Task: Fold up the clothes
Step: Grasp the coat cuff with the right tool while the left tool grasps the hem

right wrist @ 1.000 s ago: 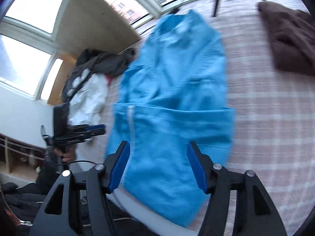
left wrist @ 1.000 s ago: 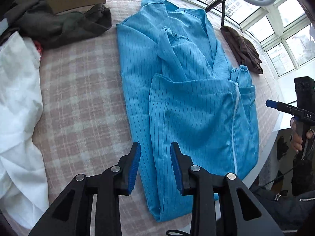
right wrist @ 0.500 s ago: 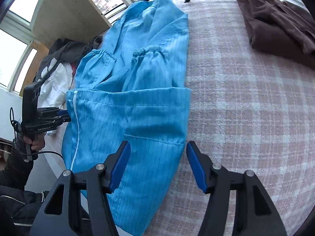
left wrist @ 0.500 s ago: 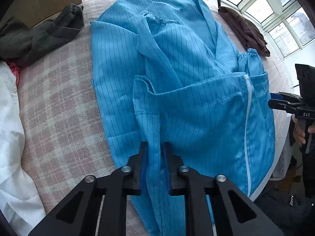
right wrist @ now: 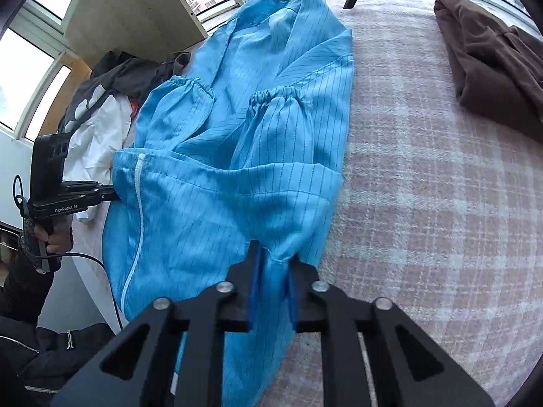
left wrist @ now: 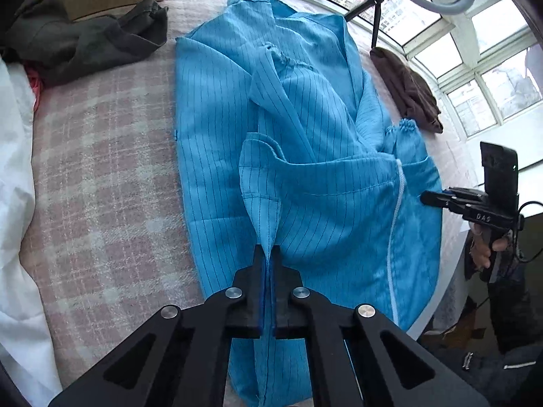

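Both claws are now pinching the blue coat (left wrist: 305, 176) hem: left claw (left wrist: 270, 261), right claw (right wrist: 273, 266), lifting it to fold toward the collar.

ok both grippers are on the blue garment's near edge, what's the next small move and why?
Probably lift both together and carry the near edge toward the collar end. The left gripper is shut on the blue garment at one side, the right gripper pinches the other, and the sleeves are already folded in.
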The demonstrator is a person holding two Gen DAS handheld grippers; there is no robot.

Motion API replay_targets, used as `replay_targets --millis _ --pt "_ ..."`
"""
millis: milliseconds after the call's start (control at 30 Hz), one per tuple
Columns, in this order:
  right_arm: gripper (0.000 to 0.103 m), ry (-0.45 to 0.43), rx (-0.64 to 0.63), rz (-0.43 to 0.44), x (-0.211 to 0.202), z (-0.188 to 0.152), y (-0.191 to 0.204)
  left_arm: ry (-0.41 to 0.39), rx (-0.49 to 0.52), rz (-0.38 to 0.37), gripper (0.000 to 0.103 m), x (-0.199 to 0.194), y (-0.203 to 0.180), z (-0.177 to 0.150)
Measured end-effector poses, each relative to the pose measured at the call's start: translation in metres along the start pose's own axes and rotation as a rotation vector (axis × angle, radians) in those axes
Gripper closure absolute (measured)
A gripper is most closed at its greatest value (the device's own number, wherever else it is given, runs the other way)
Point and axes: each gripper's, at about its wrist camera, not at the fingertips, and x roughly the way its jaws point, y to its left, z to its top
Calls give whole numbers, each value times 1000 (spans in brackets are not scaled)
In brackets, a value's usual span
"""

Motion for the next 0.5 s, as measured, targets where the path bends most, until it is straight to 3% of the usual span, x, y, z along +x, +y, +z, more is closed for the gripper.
replay_targets --millis 267,400,500 --pt "97 -63 -59 51 -18 15 34 -24 -90 -16 102 -2 18 -23" --pt "97 12 -10 -33 22 25 19 -35 -135 -24 102 -3 27 -35" --pt "96 38 23 -75 30 24 8 -49 -68 4 100 -2 16 -28"
